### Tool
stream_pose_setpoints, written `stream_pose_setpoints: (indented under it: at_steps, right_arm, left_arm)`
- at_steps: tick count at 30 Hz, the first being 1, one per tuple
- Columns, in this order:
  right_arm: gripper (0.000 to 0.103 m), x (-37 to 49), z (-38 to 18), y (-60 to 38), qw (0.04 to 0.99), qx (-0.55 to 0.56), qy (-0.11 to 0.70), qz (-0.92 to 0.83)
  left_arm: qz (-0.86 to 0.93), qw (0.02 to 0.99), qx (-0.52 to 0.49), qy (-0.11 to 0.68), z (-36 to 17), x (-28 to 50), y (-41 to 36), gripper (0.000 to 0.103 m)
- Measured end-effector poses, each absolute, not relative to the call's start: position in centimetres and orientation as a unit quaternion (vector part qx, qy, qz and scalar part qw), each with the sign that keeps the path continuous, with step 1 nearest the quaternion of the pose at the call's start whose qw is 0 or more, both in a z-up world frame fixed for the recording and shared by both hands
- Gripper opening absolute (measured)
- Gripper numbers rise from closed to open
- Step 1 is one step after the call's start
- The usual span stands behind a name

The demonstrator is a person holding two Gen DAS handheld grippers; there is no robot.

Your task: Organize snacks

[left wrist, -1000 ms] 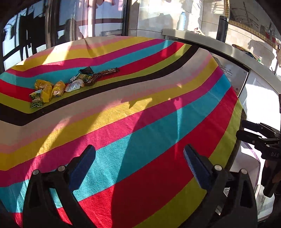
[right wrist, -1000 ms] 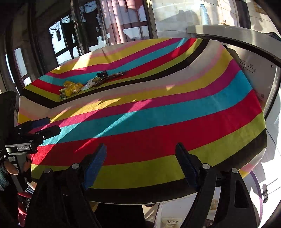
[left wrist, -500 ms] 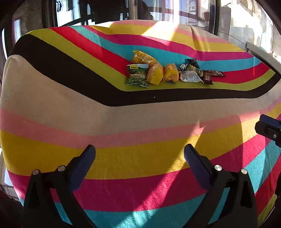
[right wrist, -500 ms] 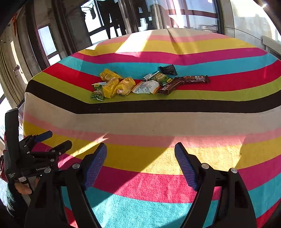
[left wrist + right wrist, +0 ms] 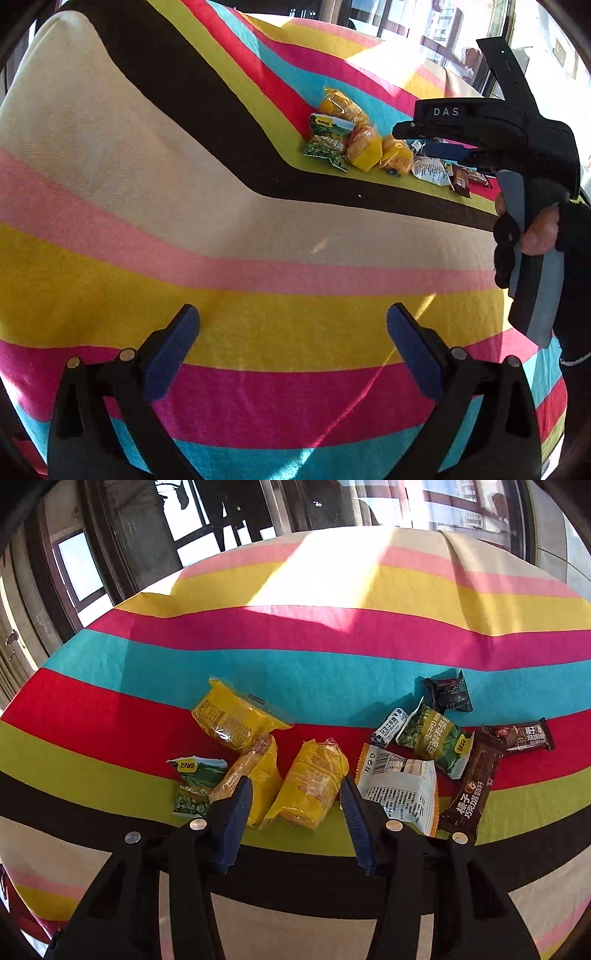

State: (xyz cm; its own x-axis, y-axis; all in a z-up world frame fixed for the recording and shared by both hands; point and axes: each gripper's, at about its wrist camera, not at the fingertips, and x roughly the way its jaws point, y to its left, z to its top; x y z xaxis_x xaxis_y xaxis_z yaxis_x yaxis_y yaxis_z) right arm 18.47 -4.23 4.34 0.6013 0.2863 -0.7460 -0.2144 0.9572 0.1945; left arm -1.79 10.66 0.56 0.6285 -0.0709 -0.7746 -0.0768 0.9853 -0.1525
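A row of snack packets lies on a striped tablecloth (image 5: 295, 664). In the right wrist view there are three yellow packets (image 5: 236, 716), (image 5: 258, 775), (image 5: 312, 784), a green pea packet (image 5: 192, 786), a white packet (image 5: 400, 788), a green packet (image 5: 432, 740), a small white candy (image 5: 388, 731), brown chocolate bars (image 5: 472, 786), (image 5: 521, 736) and a black packet (image 5: 448, 692). My right gripper (image 5: 295, 797) is open, its jaws on either side of the middle yellow packet. My left gripper (image 5: 291, 332) is open and empty over the yellow stripe, well short of the snacks (image 5: 364, 147). The right gripper (image 5: 417, 142) shows there, above the pile.
The cloth covers a round table whose edge curves down at the left (image 5: 22, 110) and near side. Dark window frames and doors (image 5: 110, 554) stand behind the table. A gloved hand (image 5: 532, 229) holds the right gripper's handle at the right of the left wrist view.
Both grippers swung toward the snack row. The right gripper moved in close, so its jaws now flank a yellow packet. The left gripper came nearer but stays back. Both stayed open.
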Motion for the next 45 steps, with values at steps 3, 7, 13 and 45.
stream_pose_setpoints:
  at_steps: [3, 7, 13, 45]
  right_arm:
    - [0.045, 20.3, 3.3, -3.5, 0.892, 0.036, 0.436, 0.114]
    - [0.038, 20.9, 1.9, -3.8, 0.879, 0.044, 0.461, 0.113]
    - [0.036, 16.4, 2.3, -6.0, 0.869, 0.071, 0.453, 0.183]
    - [0.076, 2.9, 4.7, -28.8, 0.922, 0.096, 0.375, -0.025]
  left_arm:
    - [-0.001, 0.899, -0.093, 0.428, 0.6, -1.9, 10.8, 0.101]
    - [-0.003, 0.899, -0.099, 0.426, 0.6, -2.1, 10.8, 0.101]
    - [-0.005, 0.899, -0.102, 0.426, 0.6, -2.0, 10.8, 0.101]
    - [0.004, 0.897, -0.082, 0.434, 0.2, -1.0, 10.6, 0.101]
